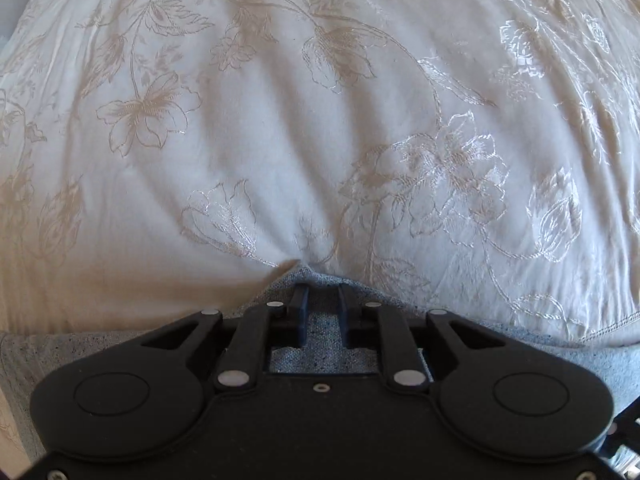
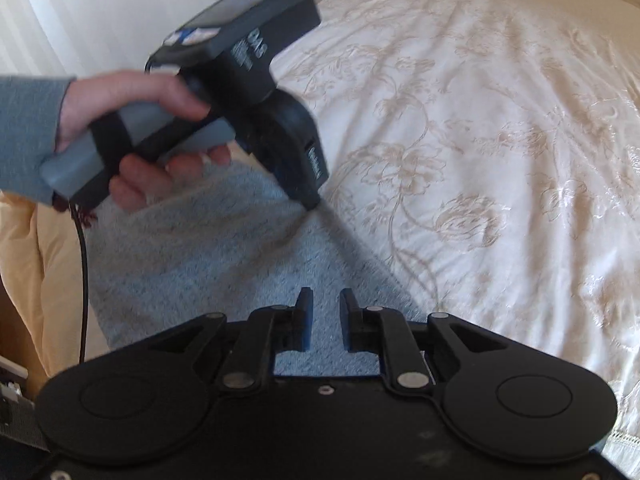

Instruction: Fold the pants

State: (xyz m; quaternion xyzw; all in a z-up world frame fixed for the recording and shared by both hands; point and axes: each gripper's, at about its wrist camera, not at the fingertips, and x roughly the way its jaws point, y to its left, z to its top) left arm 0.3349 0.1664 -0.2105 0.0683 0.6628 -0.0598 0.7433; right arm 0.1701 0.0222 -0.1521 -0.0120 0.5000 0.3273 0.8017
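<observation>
The grey-blue knit pants (image 2: 208, 264) lie at the near edge of the bed, on the cream floral bedspread (image 2: 480, 140). My left gripper (image 1: 323, 294) points straight down over their far edge, jaws a little apart with cloth showing in the gap — not pinched, as far as I can judge. My right gripper (image 2: 326, 300) hangs above the cloth, jaws slightly apart and empty. The left hand (image 2: 132, 132) is blurred. To do this well I'd press each fold flat, square the edges, then lift clear without dragging cloth along.
</observation>
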